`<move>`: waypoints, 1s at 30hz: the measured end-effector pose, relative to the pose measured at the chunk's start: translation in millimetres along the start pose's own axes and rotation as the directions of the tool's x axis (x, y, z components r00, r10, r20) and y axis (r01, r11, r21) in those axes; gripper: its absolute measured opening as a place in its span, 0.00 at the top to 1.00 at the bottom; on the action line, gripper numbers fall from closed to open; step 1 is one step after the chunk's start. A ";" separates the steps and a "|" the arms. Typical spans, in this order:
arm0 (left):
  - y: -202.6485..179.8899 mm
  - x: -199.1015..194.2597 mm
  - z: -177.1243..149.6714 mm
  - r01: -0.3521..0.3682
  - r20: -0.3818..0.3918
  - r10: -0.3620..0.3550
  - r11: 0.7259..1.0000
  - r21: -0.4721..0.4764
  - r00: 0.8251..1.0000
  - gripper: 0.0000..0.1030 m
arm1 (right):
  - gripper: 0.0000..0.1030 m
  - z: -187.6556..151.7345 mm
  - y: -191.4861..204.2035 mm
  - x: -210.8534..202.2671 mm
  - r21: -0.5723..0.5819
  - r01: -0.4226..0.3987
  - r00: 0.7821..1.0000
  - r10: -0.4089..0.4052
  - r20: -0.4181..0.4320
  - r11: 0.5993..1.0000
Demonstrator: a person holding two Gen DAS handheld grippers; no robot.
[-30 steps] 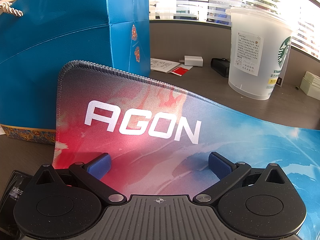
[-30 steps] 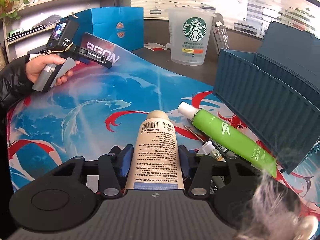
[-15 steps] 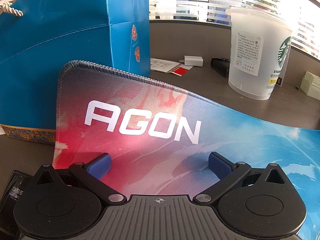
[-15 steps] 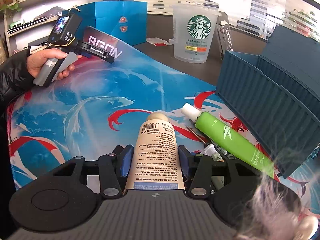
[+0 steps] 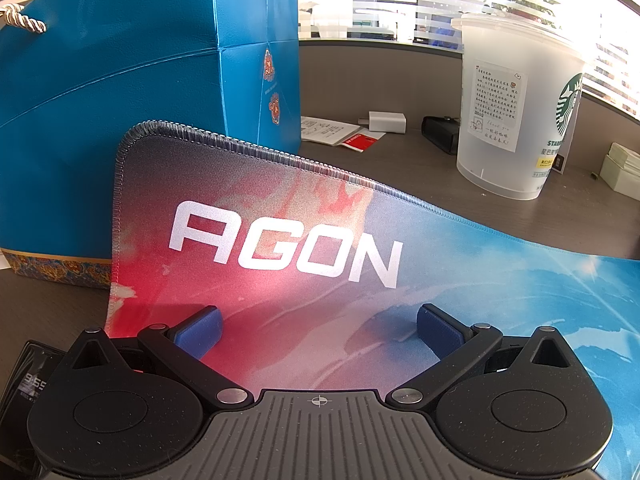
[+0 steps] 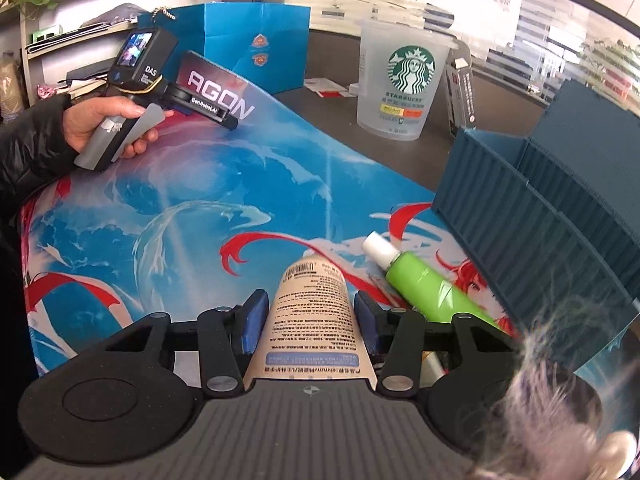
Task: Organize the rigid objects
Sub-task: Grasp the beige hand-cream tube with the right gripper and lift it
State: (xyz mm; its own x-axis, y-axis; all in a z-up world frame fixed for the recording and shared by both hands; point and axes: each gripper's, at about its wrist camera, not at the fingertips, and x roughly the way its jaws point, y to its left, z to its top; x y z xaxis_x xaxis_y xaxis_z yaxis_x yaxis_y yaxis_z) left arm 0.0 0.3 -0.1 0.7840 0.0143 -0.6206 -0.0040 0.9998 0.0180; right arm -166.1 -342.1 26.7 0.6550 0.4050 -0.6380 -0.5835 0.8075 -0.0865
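Fingers of the right gripper [image 6: 310, 322] were clamped on a beige tube [image 6: 314, 320], its blue pads pressed against both sides of the printed label and the tube's cap end pointing forward over the desk mat [image 6: 224, 208]. Just beside it to the right, a green tube [image 6: 428, 286] with a white cap lay on the mat, its lower end passing behind the gripper's linkage; smaller items under that linkage were too hidden to identify. Beyond the green tube stood a dark teal ribbed organizer box [image 6: 532, 216] with its near wall facing the tubes.

Across the mat, the person's left hand [image 6: 106, 122] held the left gripper [image 5: 318, 330] low near the corner marked AGON, its jaws spread wide with nothing between them. From that gripper's own camera, the stitched mat corner curled up against a blue gift bag [image 5: 140, 92] with a rope handle. A frosted Starbucks cup [image 5: 516, 108] stood on the brown desk [image 5: 400, 168] off the mat's far edge, with a white charger [image 5: 386, 122], a small black object and papers near it.
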 end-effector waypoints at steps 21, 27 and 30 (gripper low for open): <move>0.1 0.0 0.1 0.000 0.000 0.000 1.000 0.000 1.000 0.00 | 0.98 31.3 -11.3 -12.0 -0.136 0.015 0.996 -0.026 -0.080 0.991; 0.0 0.0 0.0 0.000 0.000 0.000 1.000 0.000 1.000 0.00 | 0.51 13.7 -7.5 -12.9 -0.039 -0.031 0.996 0.028 -0.081 0.999; 0.0 0.0 -0.1 -0.001 0.000 0.001 1.000 0.000 1.000 0.00 | 0.33 7.9 -7.4 -20.4 0.061 -0.050 0.998 0.051 -0.023 0.997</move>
State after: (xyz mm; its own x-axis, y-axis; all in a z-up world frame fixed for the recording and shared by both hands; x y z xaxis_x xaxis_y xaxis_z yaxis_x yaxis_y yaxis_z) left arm 0.0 0.3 -0.2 0.7841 0.0149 -0.6204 -0.0044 0.9998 0.0186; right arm -171.3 -353.0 46.4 0.6131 0.4359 -0.6589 -0.5850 0.8110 -0.0078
